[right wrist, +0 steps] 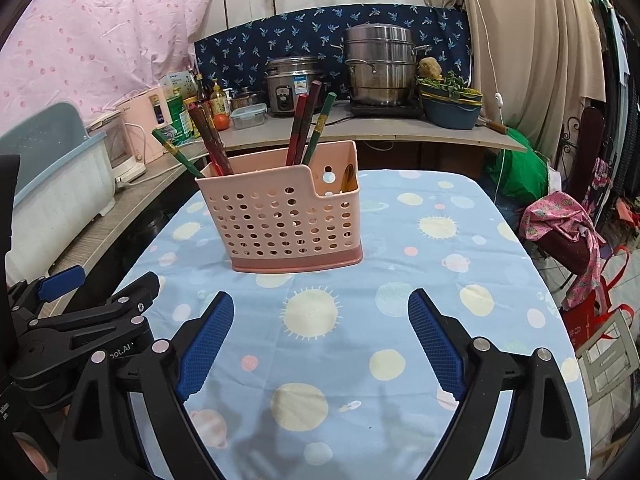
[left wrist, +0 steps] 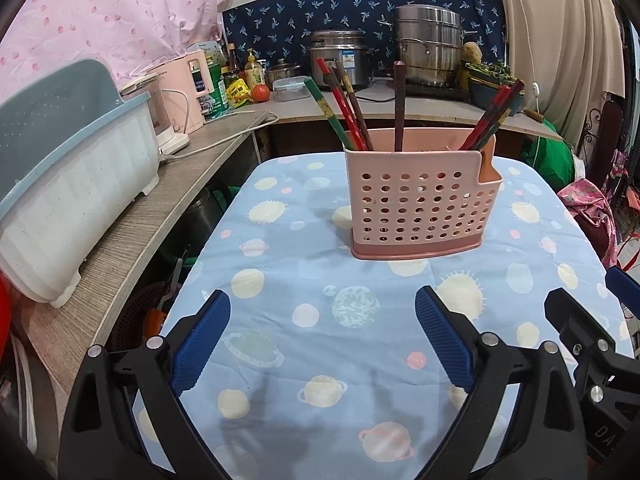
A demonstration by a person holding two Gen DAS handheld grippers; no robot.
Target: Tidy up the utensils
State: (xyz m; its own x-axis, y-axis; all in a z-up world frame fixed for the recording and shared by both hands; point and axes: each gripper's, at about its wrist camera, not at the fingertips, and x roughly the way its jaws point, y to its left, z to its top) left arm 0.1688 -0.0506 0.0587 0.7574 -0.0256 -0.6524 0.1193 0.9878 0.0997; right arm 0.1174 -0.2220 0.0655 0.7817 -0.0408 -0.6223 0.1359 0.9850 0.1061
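Observation:
A pink perforated utensil holder (left wrist: 422, 210) stands upright on the blue planet-print tablecloth (left wrist: 312, 312); it also shows in the right wrist view (right wrist: 286, 226). Several red, brown and green chopsticks (left wrist: 344, 108) lean out of it, seen too in the right wrist view (right wrist: 304, 128). A wooden handle (right wrist: 349, 178) sits in its small side compartment. My left gripper (left wrist: 324, 308) is open and empty, short of the holder. My right gripper (right wrist: 320, 308) is open and empty, also short of it. Each gripper shows at the edge of the other's view.
A blue-and-white dish rack (left wrist: 68, 184) sits on the grey side counter (left wrist: 132, 232) at left. The back counter holds a rice cooker (left wrist: 340, 58), a steel steamer pot (left wrist: 428, 48), bottles and a tomato (left wrist: 260, 93). A chair with pink cloth (right wrist: 560, 228) stands right of the table.

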